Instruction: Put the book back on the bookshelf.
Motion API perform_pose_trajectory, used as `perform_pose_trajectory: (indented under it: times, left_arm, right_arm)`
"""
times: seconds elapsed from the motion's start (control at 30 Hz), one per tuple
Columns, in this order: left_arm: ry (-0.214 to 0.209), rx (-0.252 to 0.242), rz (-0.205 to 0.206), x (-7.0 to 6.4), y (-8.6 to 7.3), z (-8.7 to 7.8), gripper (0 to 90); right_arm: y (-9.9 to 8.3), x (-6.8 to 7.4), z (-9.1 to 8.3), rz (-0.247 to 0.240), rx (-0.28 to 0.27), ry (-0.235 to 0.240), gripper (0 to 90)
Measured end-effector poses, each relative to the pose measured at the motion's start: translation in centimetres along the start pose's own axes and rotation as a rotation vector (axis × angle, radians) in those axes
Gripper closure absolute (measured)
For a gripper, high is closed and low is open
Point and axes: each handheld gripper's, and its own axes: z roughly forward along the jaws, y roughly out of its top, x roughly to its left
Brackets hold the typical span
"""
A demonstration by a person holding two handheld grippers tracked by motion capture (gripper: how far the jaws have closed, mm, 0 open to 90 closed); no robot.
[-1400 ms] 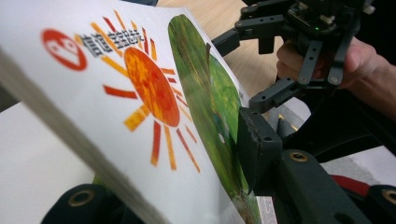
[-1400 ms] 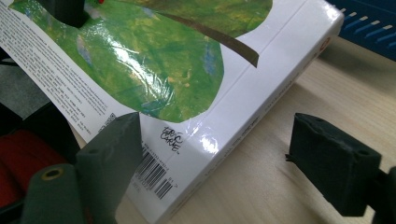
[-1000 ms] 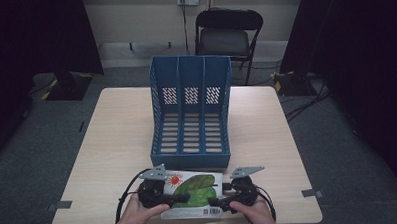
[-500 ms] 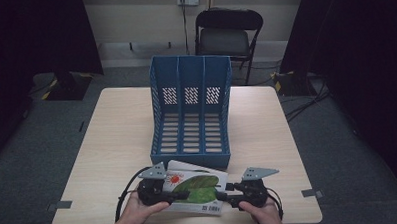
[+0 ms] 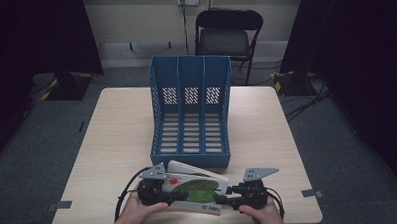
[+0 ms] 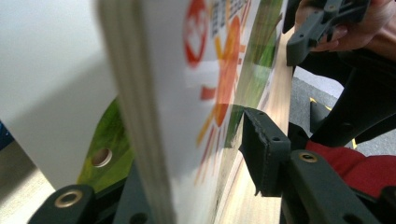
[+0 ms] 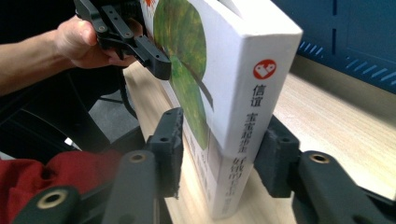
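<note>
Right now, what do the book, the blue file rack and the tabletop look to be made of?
Book: paper pages under a glossy printed card cover; the cover catches light and page edges show in the left gripper view. Blue file rack: looks like moulded plastic, matte, with slotted base and perforated back. Tabletop: pale wood-grain surface, probably laminate; grain lines show in the right gripper view.

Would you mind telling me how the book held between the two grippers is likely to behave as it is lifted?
The book looks thick with a squared spine, so it should probably stay stiff. Its cover looks glossy, so it may slip. The right gripper clamps the spine end and the left gripper the page edge, where pages could fan open.
</note>
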Motion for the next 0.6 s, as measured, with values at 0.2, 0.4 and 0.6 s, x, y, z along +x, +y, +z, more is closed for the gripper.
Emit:
perform_pose_trajectory:
  times: [0.2,0.4,0.6]
  left_arm:
    - [0.018,0.006,0.008,-0.2,0.0,0.0,61.9]
    - [0.061,0.026,0.011,-0.3,-0.2,0.0,53.5]
    - [0.117,0.009,-0.031,0.3,-0.6,-0.6,50.4]
  right_arm:
    - [0.2,0.3,0.7,-0.036,0.024,-0.034,63.8]
    - [0.5,2.5,0.7,-0.194,0.056,-0.163,65.6]
    - [0.5,2.4,0.2,-0.191,0.055,-0.180,66.8]
